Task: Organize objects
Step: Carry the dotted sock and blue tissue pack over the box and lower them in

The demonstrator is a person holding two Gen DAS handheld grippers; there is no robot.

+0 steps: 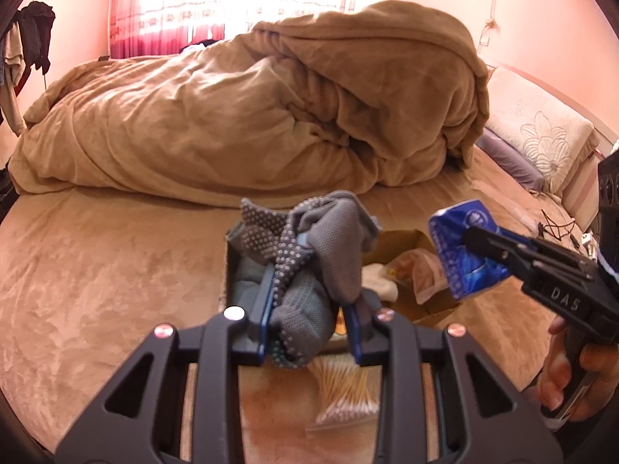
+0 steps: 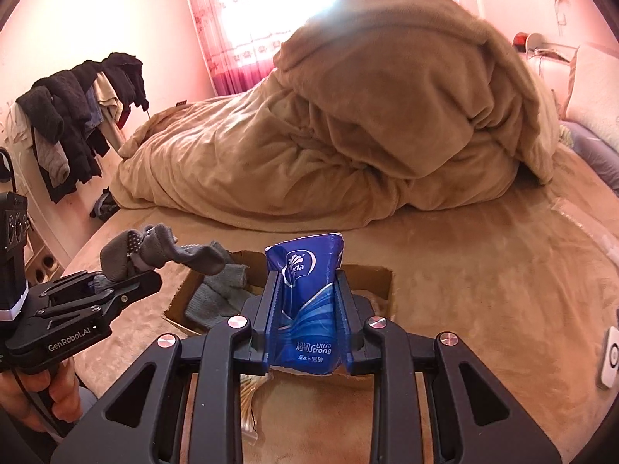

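Left wrist view: left gripper [image 1: 309, 301] clenched on grey socks [image 1: 305, 266], held above the cardboard box [image 1: 402, 239] ahead, likely for dropping in.
Right gripper [image 2: 307, 301]: grasping blue tissue pack [image 2: 305, 301] upright, box [image 2: 371, 272] just beyond.

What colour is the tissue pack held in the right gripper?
Blue with white lettering; the tissue pack shows best in the right wrist view.

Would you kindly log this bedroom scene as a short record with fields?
left gripper: shut on grey dotted socks
right gripper: shut on blue tissue pack
cardboard box: open, on the bed, grey socks inside
bed: tan sheet, heaped tan duvet behind
cotton swabs bag: below left gripper
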